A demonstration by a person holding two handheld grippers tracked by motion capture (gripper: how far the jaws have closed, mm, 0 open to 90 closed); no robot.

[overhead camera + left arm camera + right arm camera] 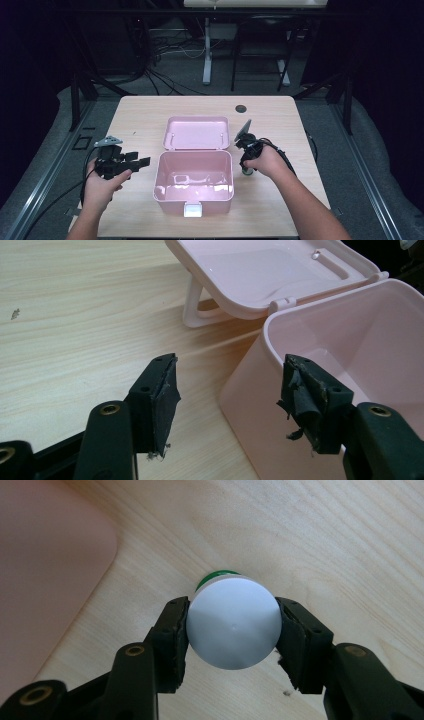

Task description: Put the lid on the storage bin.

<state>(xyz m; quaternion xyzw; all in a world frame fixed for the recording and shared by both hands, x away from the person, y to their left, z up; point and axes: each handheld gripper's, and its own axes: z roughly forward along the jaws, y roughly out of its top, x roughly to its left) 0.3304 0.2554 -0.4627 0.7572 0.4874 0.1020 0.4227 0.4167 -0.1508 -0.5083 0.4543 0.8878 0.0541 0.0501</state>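
Note:
A pink plastic box stands open at the table's middle, its lid folded back flat behind it; the inside looks empty. Just right of the box, a small green bottle with a round white cap stands on the wood. My right gripper points down over it, and both pads press the cap's sides. The bottle's green base peeks out under that hand. My left gripper hovers open beside the box's left wall, nothing between its fingers. The lid lies beyond.
The wooden table has a dark round cable hole at the back right. A white clasp juts from the box's front. Cables and a white desk leg lie on the floor beyond the table.

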